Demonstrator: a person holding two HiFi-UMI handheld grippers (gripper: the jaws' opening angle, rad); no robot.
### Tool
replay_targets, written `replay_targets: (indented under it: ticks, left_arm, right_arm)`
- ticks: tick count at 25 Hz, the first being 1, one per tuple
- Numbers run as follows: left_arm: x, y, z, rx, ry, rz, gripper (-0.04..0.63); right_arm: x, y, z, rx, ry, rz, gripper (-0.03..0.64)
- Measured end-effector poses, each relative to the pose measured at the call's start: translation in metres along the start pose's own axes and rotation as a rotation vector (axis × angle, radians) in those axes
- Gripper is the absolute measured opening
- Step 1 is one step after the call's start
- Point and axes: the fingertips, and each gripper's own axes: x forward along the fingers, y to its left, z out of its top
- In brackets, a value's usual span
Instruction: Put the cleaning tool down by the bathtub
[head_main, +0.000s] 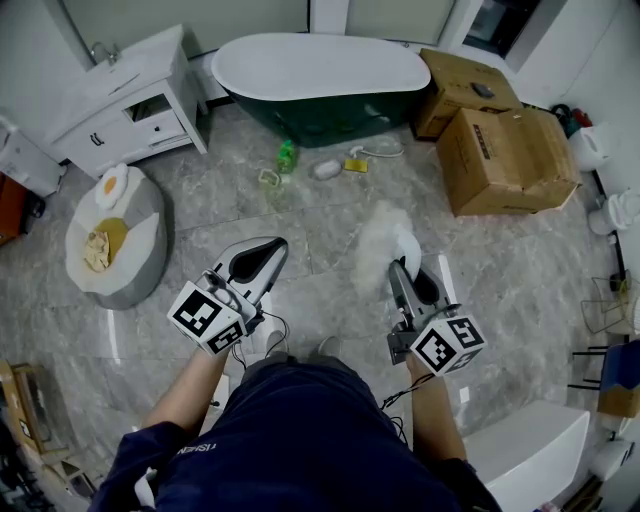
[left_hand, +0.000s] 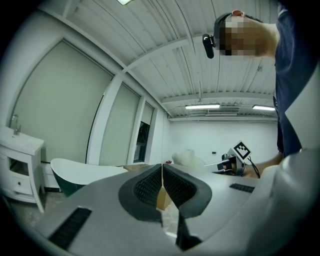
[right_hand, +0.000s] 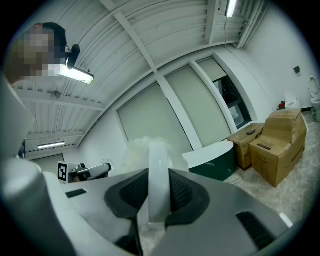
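Note:
My right gripper (head_main: 403, 272) is shut on the white handle (right_hand: 159, 180) of a fluffy white duster (head_main: 381, 243), whose head sticks up and forward over the floor. In the right gripper view the handle stands upright between the two pads and the fluffy head (right_hand: 137, 150) shows behind it. The left gripper (head_main: 266, 252) is shut with nothing in it; its pads (left_hand: 150, 187) meet in the left gripper view. The green bathtub with a white rim (head_main: 320, 85) stands ahead at the far wall, well beyond both grippers.
Small items lie on the floor before the tub: a green bottle (head_main: 287, 155), a yellow-green sponge (head_main: 270, 178) and a white hose piece (head_main: 375, 152). Cardboard boxes (head_main: 505, 160) stand at right. A white vanity (head_main: 130, 100) and a round pet bed (head_main: 115, 235) are at left.

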Motion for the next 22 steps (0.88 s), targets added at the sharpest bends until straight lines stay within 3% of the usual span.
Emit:
replay_targets:
  ticks: [12,22]
  left_arm:
    - [0.032,-0.04,-0.005,0.015,-0.008,0.041,0.034]
    - [0.047,-0.04,-0.002,0.028,-0.009,0.049,0.034]
  right_arm:
    - [-0.032,-0.041,0.005,-0.005,0.021,0.04,0.094]
    - [-0.033,-0.059,0.014,0.001,0.001,0.035,0.094]
